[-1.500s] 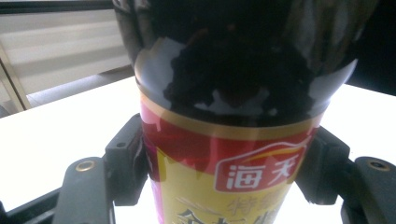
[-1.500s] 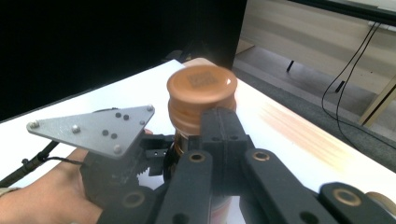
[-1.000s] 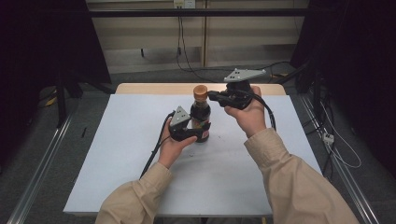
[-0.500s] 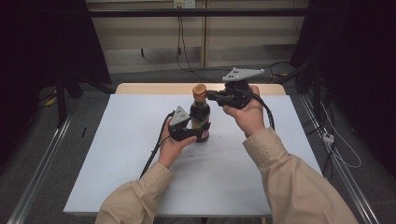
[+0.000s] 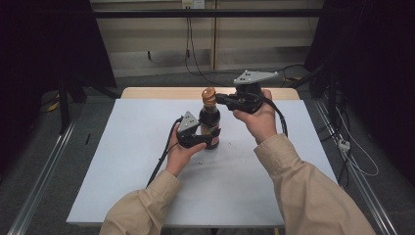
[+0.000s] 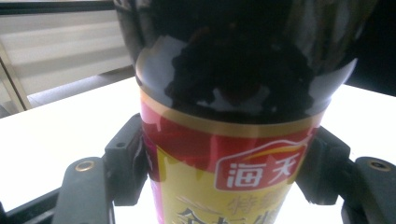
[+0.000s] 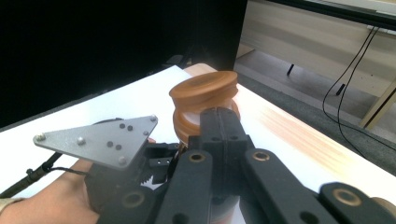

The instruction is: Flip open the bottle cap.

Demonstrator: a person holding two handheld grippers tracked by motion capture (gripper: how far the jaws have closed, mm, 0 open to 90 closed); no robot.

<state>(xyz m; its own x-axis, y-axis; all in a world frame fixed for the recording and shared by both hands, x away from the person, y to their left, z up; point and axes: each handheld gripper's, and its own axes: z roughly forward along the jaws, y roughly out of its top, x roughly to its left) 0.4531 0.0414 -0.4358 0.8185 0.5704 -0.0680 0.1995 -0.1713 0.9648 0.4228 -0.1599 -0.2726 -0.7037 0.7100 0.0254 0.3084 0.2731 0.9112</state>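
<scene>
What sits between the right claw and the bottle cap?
Nothing visible. The right claw is shut, its tips right at the brown cap of the bottle. The left claw clamps the bottle's label lower down.

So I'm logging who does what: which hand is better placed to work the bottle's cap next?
Probably the right: its tongs sit at the brown cap, closed together. The left tongs are clamped on the bottle body, steadying it upright on the table.

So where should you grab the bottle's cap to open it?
Grip the brown cap around its ridged side, coming in level from the right: the bottle stands upright, held low by the left gripper, so the cap is free up top.
</scene>
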